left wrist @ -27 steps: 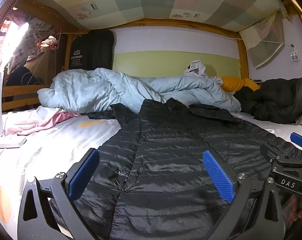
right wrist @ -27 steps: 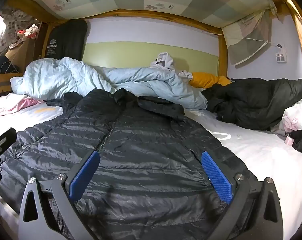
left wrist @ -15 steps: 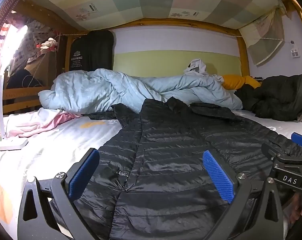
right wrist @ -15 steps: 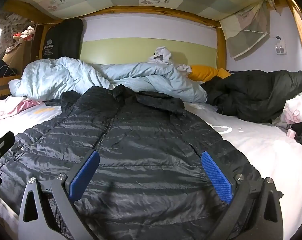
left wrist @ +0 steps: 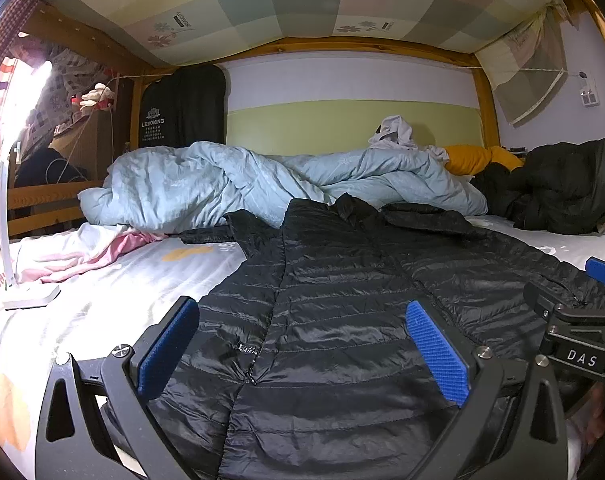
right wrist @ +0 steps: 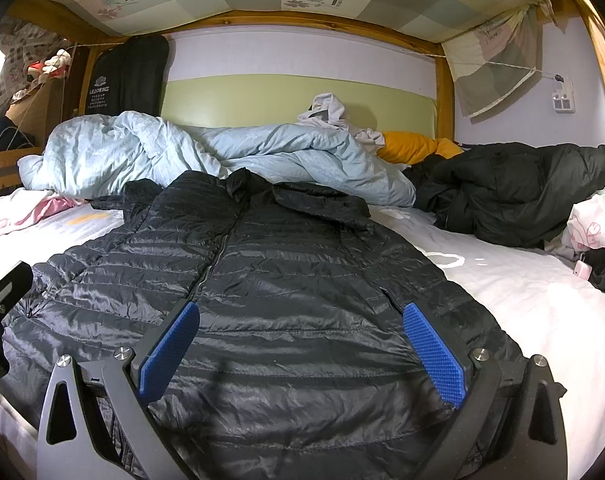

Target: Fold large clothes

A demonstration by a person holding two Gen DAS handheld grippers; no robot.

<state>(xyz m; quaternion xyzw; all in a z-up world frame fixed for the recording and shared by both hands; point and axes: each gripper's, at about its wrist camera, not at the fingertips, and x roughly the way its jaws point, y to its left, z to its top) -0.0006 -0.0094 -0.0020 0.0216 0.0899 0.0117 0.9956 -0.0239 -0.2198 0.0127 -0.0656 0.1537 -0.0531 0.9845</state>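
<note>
Black quilted down jacket (left wrist: 342, 320) (right wrist: 270, 300): lies spread flat, front up, zip closed, on the white bed sheet (left wrist: 102, 300) (right wrist: 522, 300). Its hem is nearest both grippers; its collar lies at the far end, against the light blue duvet (left wrist: 222, 188) (right wrist: 222, 152).

Left gripper (left wrist: 302, 348): jaws wide apart, holding nothing, above the hem on the jacket's left half. A small white logo near the zip sits just ahead of it, between the blue pads (left wrist: 438, 352). Contact with the fabric cannot be determined.

Right gripper (right wrist: 300, 348) (left wrist: 582, 320): jaws wide apart, holding nothing, above the hem on the jacket's right half. In the left wrist view its black body, marked "DAS", appears just right of the left gripper.

Surroundings, outward from the grippers:
- Pink and white cloth (left wrist: 82, 252) lies on the sheet far left of the left gripper.
- White lamp (left wrist: 10, 240) stands further left.
- A second dark jacket (right wrist: 522, 192) is heaped far right of the right gripper, well apart from the spread one.
- An orange pillow (right wrist: 414, 146) and a grey-white garment (right wrist: 330, 114) lie beyond the duvet.
- A black hanging bag (left wrist: 182, 108) is at the far left corner.
</note>
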